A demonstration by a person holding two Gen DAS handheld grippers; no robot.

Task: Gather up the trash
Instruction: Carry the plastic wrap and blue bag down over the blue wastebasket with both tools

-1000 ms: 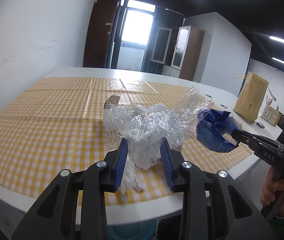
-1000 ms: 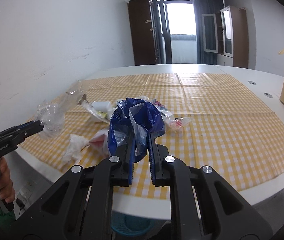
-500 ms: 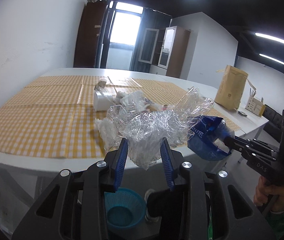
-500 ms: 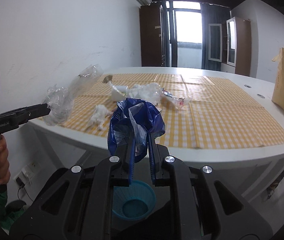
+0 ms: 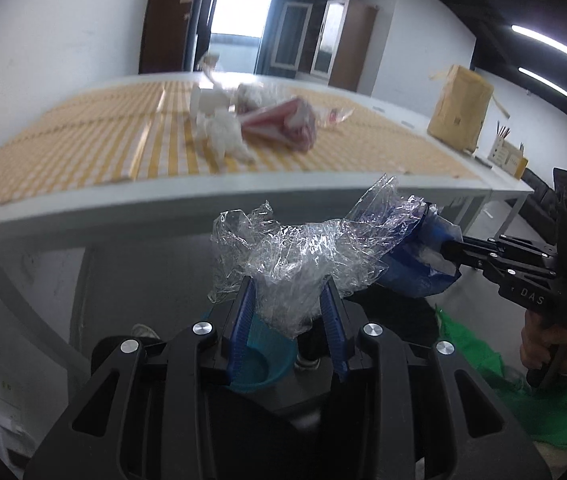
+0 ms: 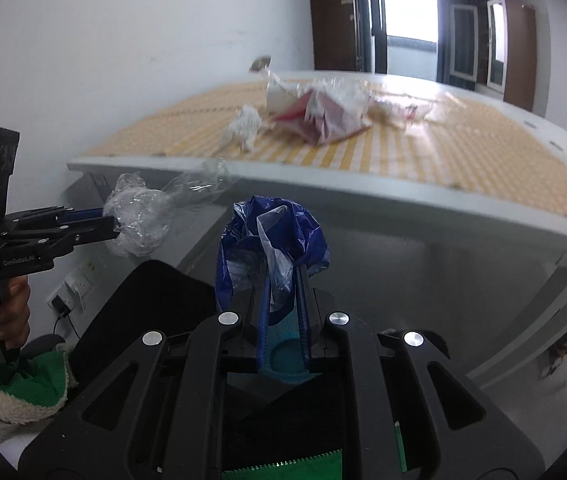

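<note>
My left gripper (image 5: 287, 288) is shut on a crumpled clear plastic wrap (image 5: 303, 248), held below the table edge; it also shows in the right wrist view (image 6: 139, 216). My right gripper (image 6: 281, 276) is shut on a crumpled blue plastic bag (image 6: 271, 232), seen in the left wrist view (image 5: 423, 264) beside the clear wrap. A blue basket (image 5: 259, 364) stands on the floor below both grippers, partly hidden by them; it shows in the right wrist view (image 6: 283, 356). More trash lies on the table: white tissue (image 5: 223, 136), a red and white wrapper (image 5: 283, 120), a white cup (image 5: 207, 100).
The white table with a yellow checked cloth (image 5: 83, 140) is ahead and above the grippers. A brown paper bag (image 5: 459, 108) stands at its right. A black chair back (image 6: 143, 304) is at the lower left. A power socket (image 6: 75, 288) is low on the wall.
Both grippers have dropped from table height to below the table edge, still holding their trash. The blue basket now sits right under the fingers.
</note>
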